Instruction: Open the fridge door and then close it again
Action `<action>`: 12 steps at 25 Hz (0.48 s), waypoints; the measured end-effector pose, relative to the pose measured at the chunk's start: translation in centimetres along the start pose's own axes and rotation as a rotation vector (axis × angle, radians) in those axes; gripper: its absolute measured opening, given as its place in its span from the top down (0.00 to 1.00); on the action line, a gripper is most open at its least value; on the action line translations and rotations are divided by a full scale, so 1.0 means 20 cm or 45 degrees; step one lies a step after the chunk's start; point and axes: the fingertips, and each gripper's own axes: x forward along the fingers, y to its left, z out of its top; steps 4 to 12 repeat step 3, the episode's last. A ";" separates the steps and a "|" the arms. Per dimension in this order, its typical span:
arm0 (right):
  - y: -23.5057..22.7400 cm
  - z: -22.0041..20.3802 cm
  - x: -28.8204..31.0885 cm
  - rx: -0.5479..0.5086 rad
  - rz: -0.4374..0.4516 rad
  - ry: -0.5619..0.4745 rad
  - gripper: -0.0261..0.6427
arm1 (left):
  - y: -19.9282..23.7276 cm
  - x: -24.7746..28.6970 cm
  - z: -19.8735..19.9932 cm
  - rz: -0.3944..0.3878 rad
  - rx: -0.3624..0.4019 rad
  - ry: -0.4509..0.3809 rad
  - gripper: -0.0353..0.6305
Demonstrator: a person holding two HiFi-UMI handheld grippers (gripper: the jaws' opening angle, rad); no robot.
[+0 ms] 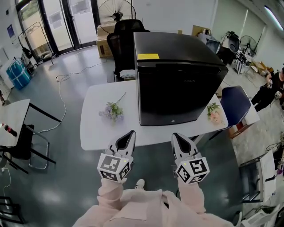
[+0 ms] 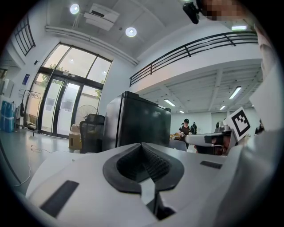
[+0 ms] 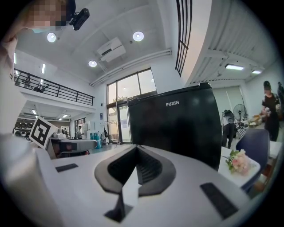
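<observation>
Left gripper [image 1: 129, 133]: jaws together, dark pads meeting at the tips, nothing between them. Right gripper [image 1: 178, 135]: same, jaws closed and empty. Both are held side by side at the near edge of the table [image 1: 93, 133], pointing toward the fridge [image 1: 177, 48] and well apart from it; neither touches anything.

Fridge: compact, glossy black, box-shaped. It stands upright on the right half of the table. The door [image 1: 177, 95] faces the person and is closed flush with the cabinet. White "FUXIN" lettering sits near the door's top. A yellow label [image 1: 147, 56] is on the top face near the front edge. A small pale dot [image 1: 172, 121] shows low on the door.

Surface: white tabletop with rounded corners. One flower sprig [image 1: 113, 110] lies left of the fridge, and a second flower bunch [image 1: 214, 113] lies at its right, near the table's edge.

Room: grey polished floor with a cable [image 1: 62, 95] trailing across it. A black office chair [image 1: 122, 42] is behind the table, and a blue chair [image 1: 235, 104] is at the right. A standing fan [image 1: 116, 13] and glass doors [image 1: 57, 22] are at the back. A person [image 1: 271, 88] stands far right.
</observation>
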 end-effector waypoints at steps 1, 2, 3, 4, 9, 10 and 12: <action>0.00 0.00 0.00 -0.001 0.001 0.000 0.95 | 0.00 0.00 0.00 0.000 -0.001 -0.001 0.93; 0.01 0.00 0.00 -0.002 0.002 -0.001 0.95 | 0.00 0.00 0.01 -0.001 -0.001 -0.003 0.93; 0.01 0.00 0.00 -0.003 0.002 -0.001 0.95 | 0.00 -0.01 0.01 -0.001 -0.001 -0.005 0.93; 0.01 0.00 0.00 -0.003 0.002 -0.001 0.95 | 0.00 -0.01 0.01 -0.001 -0.001 -0.005 0.93; 0.01 0.00 0.00 -0.003 0.002 -0.001 0.95 | 0.00 -0.01 0.01 -0.001 -0.001 -0.005 0.93; 0.01 0.00 0.00 -0.003 0.002 -0.001 0.95 | 0.00 -0.01 0.01 -0.001 -0.001 -0.005 0.93; 0.01 0.00 0.00 -0.003 0.002 -0.001 0.95 | 0.00 -0.01 0.01 -0.001 -0.001 -0.005 0.93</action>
